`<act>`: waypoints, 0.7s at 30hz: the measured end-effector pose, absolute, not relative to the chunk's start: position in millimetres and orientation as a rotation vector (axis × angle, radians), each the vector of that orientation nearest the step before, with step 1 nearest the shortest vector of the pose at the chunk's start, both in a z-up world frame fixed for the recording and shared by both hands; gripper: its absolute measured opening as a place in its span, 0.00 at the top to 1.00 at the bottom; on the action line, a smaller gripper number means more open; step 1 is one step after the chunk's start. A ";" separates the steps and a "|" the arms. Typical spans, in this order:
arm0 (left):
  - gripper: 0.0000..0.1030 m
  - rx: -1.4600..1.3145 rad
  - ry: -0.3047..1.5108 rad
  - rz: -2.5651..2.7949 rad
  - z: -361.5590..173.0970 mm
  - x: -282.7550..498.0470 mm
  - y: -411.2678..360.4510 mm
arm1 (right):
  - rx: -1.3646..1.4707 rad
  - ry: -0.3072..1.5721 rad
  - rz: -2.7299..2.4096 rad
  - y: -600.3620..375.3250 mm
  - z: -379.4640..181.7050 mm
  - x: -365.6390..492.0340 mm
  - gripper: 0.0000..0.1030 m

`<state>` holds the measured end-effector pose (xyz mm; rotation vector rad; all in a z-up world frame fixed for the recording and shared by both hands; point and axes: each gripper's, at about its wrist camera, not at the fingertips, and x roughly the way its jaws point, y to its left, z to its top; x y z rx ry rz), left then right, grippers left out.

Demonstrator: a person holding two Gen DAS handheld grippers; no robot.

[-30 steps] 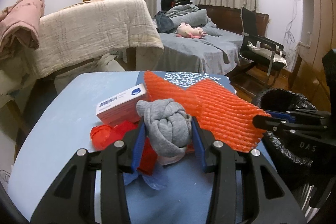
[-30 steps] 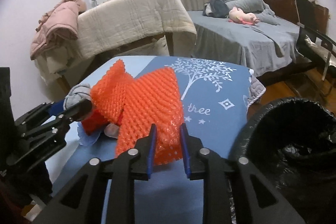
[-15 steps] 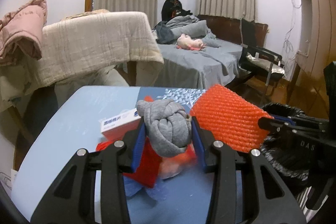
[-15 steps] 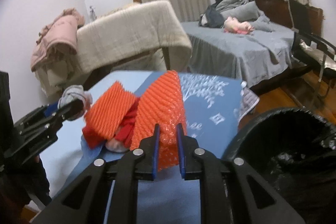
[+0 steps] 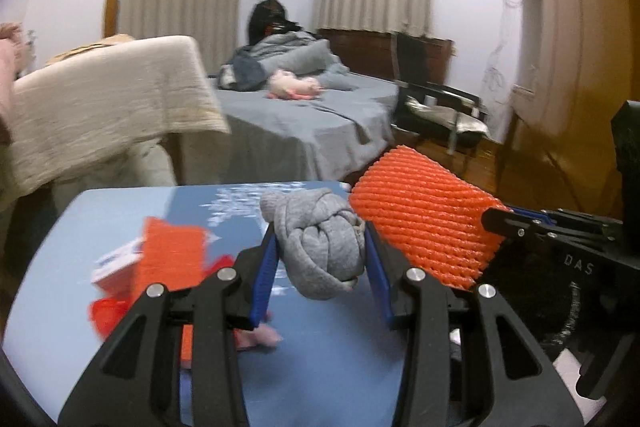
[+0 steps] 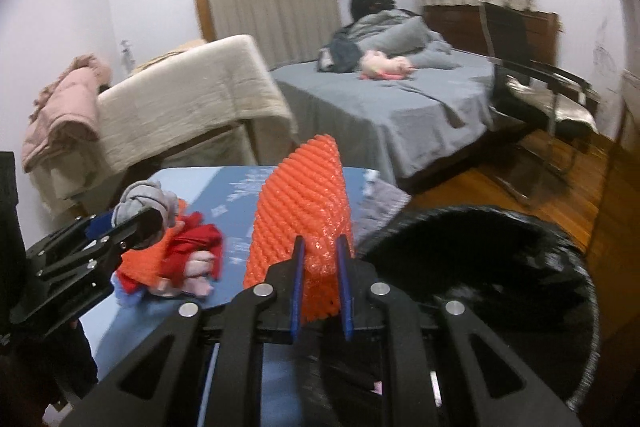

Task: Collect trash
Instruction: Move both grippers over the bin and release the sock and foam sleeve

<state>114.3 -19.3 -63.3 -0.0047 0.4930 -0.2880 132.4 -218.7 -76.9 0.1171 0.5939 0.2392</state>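
My left gripper point(image 5: 320, 247) is shut on a knotted grey sock point(image 5: 320, 243) and holds it above the blue table point(image 5: 120, 203). My right gripper point(image 6: 320, 267) is shut on an orange foam net point(image 6: 304, 203), lifted off the table beside the black-lined trash bin point(image 6: 500, 267). The net also shows in the left wrist view point(image 5: 424, 223), and the sock in the right wrist view point(image 6: 140, 203). Left on the table are a second orange net point(image 5: 172, 255), red scraps point(image 6: 192, 247) and a white box point(image 5: 116, 263).
The bin point(image 5: 560, 291) stands off the table's right edge. A cloth-draped piece of furniture point(image 6: 192, 91) stands behind the table. A bed point(image 6: 400, 99) and a black chair point(image 6: 532, 83) are farther back.
Both grippers rose from the table with their loads. The orange net came free of the pile and moved right toward the bin. The other net stayed on the table.
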 end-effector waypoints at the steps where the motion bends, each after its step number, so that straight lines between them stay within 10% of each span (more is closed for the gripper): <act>1: 0.61 0.001 0.497 -0.318 -65.2 115.0 -31.6 | 0.123 0.596 0.216 -228.4 -78.5 130.1 0.85; 21: 0.51 0.042 0.555 -0.605 -104.5 126.1 -155.9 | 0.174 0.639 -0.100 -349.0 -110.3 96.2 0.80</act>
